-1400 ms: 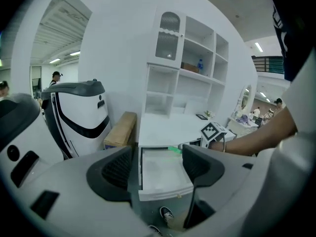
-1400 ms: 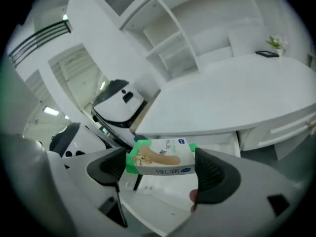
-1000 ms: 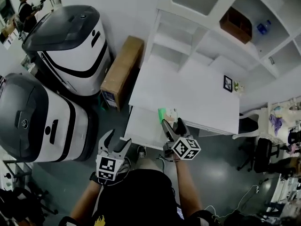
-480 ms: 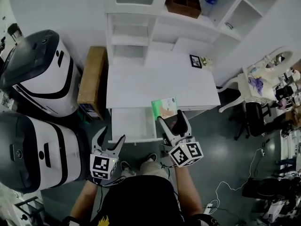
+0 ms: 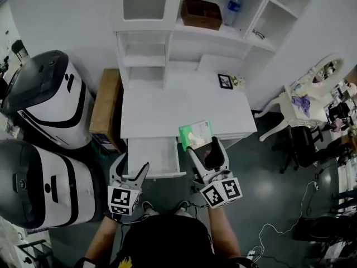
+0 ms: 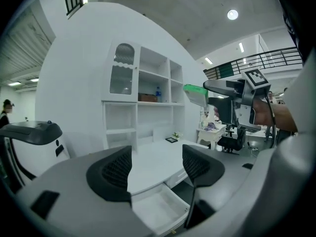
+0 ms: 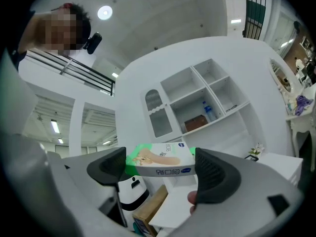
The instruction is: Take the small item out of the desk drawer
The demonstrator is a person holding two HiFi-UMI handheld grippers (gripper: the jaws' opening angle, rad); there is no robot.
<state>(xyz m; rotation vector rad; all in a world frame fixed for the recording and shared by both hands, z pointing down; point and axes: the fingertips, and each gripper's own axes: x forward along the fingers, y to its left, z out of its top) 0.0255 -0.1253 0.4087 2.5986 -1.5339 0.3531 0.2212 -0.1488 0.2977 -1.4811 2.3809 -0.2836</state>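
Right gripper (image 7: 160, 173) — I log its jaws clamped on a green-and-white box (image 7: 159, 160), held crosswise. Behind it I note: white shelf unit (image 7: 183, 90); brown box (image 7: 196, 123) and water bottle (image 7: 206, 111) sharing one compartment; cardboard carton (image 7: 150, 207) — lower, beside the desk.

The small box (image 5: 195, 134), green and white with a picture printed on its face, is held up in the air, gripped by its ends between the right gripper's (image 5: 203, 144) jaws. The white desk drawer (image 5: 152, 156) stands pulled open at the box's 8 o'clock in the head view.
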